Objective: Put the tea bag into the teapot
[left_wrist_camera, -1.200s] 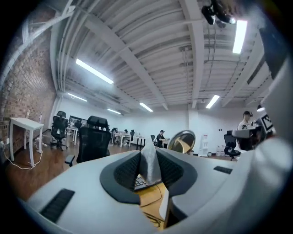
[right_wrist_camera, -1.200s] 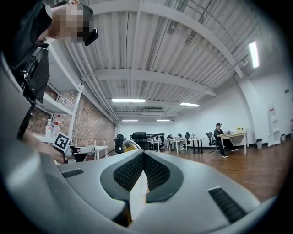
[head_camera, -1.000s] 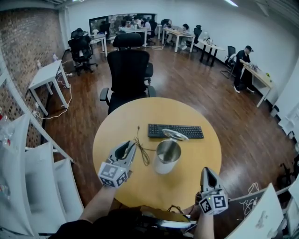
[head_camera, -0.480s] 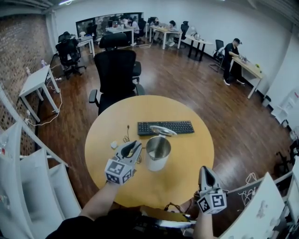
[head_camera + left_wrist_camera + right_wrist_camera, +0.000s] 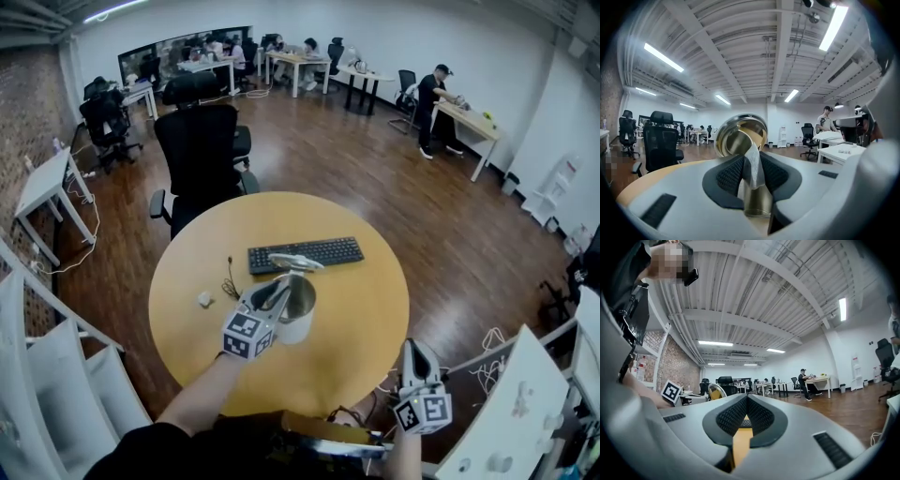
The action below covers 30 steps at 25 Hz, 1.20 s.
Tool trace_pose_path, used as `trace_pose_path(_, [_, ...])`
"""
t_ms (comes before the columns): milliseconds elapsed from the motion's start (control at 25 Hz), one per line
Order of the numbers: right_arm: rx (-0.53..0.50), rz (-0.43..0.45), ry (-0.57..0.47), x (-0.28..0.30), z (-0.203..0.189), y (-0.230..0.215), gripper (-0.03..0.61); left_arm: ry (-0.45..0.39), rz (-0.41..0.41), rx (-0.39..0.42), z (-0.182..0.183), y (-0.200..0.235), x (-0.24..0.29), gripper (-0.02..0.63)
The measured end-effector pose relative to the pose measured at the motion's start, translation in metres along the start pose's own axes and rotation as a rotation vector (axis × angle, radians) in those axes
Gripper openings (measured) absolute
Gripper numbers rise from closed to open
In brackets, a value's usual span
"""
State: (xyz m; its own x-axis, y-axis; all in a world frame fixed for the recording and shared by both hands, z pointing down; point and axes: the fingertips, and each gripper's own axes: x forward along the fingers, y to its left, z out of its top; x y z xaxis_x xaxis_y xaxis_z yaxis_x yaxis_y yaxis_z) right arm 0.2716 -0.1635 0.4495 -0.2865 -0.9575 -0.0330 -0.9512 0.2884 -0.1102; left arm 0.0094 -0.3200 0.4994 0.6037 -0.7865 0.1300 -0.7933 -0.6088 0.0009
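The left forearm (image 5: 192, 403) reaches forward over the round table (image 5: 361, 319). It carries the left gripper (image 5: 275, 296), whose tips sit at the near rim of the teapot (image 5: 300, 323). The right gripper (image 5: 412, 349) hangs low off the table's near-right edge, well apart from the pot, tips pointing forward.

The head view gives the layout – the teapot with its lid (image 5: 295, 262) raised and a keyboard (image 5: 305, 253) just behind it – but not what the left jaws hold. The left gripper view shows a white tea bag (image 5: 753, 166) between the 2 pads, with the steel pot directly behind it.

Left gripper: jaws partly closed and pinching the tea bag, which is outside the pot and in front of it. Right gripper: jaws pressed together at the tips – nothing between them.
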Motion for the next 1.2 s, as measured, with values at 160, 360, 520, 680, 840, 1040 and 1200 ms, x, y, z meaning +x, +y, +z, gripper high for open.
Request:
trace_pose_path(160, [0.003, -0.033, -0.004, -0.006, -0.001, -0.007, 0.0, 0.033, -0.005, 0.006, -0.008, 0.0, 0.015, 0.087])
trace_pose_path(360, [0.007, -0.044, -0.002, -0.004, -0.003, -0.008, 0.0, 0.045, -0.03, 0.02, -0.012, 0.0, 0.022, 0.13])
trace_pose_path(520, [0.008, -0.032, 0.005, -0.001, -0.004, -0.006, 0.0, 0.043, -0.056, 0.042, -0.009, -0.007, 0.02, 0.241])
trace_pose_path(680, [0.01, -0.012, 0.006, 0.005, -0.006, -0.001, 0.0, 0.044, -0.041, 0.045, -0.011, -0.003, 0.015, 0.241])
trace_pose_path(840, [0.016, 0.006, 0.003, 0.01, -0.007, 0.001, 0.0, 0.03, -0.012, 0.031, -0.007, 0.006, 0.007, 0.241])
trace_pose_path(1040, [0.026, 0.037, 0.006, 0.022, -0.009, 0.003, 0.0, -0.002, 0.034, 0.024, 0.003, 0.018, -0.012, 0.241])
trace_pose_path(1200, [0.025, 0.092, 0.013, 0.038, -0.012, 0.018, 0.0, -0.035, 0.086, 0.015, 0.013, 0.033, -0.043, 0.239])
